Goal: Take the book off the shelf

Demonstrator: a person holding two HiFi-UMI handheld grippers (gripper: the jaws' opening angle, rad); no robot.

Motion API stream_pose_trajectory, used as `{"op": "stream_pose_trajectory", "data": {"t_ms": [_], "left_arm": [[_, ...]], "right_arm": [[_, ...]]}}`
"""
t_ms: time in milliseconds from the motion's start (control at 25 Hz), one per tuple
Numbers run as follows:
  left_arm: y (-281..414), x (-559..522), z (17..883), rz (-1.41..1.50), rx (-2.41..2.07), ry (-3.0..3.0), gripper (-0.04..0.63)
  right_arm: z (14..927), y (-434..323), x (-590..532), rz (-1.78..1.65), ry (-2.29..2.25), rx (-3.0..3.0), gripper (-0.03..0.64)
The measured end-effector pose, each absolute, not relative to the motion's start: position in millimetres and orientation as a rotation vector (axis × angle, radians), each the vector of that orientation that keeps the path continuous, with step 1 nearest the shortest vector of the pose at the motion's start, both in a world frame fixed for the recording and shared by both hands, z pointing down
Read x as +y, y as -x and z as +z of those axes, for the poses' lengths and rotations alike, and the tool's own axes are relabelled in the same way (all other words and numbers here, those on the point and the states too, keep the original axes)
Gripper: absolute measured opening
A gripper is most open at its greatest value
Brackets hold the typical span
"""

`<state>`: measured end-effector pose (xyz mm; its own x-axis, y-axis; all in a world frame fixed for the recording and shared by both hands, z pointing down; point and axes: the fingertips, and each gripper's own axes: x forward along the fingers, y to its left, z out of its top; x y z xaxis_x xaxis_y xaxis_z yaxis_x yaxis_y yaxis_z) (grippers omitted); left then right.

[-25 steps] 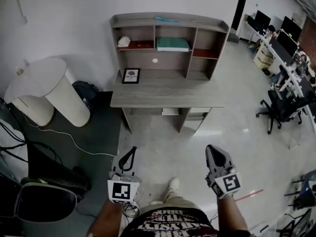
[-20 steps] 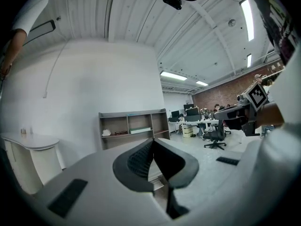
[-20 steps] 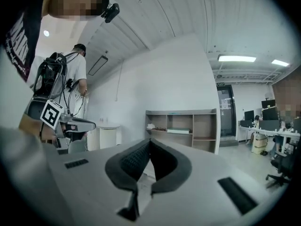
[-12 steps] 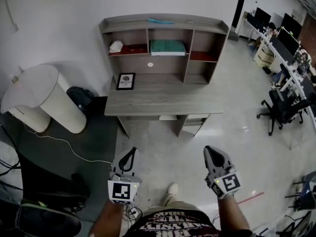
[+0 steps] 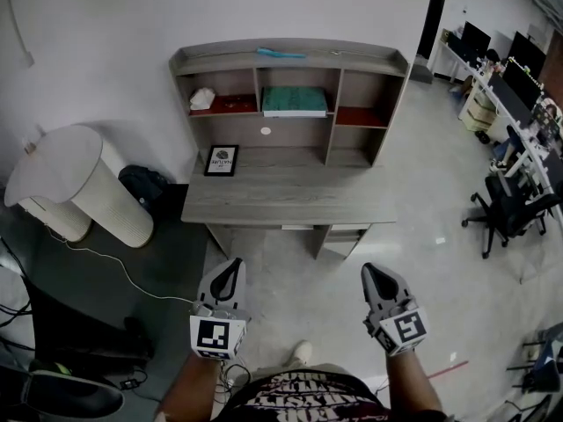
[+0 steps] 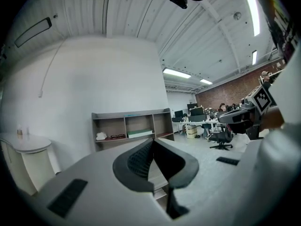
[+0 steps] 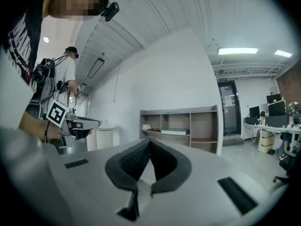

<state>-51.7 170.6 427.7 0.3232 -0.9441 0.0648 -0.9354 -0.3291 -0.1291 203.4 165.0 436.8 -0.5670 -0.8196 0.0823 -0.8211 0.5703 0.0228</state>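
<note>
My two grippers hang low and near me, both empty: the left gripper (image 5: 230, 272) and the right gripper (image 5: 371, 275) each have jaws pressed together. The book (image 5: 295, 101) lies flat in the middle compartment of the shelf (image 5: 352, 61), far ahead above the desk (image 5: 281, 202). If I reach in with closed jaws, I only push it deeper. A flat book gives little edge to pinch — it may slip and drop.

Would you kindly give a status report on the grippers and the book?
Left gripper shut, empty; right gripper shut, empty. Book flat in middle compartment of shelf, untouched. Nothing blocking it.
</note>
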Motion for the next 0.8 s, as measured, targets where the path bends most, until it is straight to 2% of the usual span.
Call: {"op": "stream_pose_trajectory", "data": {"t_ms": [800], "left_arm": [[40.8, 111.7, 438.4, -0.241, 1.836, 2.488, 0.006]], "right_arm": [[437.8, -222.6, 87.3, 0.068, -1.410, -2.751, 0.003]]}}
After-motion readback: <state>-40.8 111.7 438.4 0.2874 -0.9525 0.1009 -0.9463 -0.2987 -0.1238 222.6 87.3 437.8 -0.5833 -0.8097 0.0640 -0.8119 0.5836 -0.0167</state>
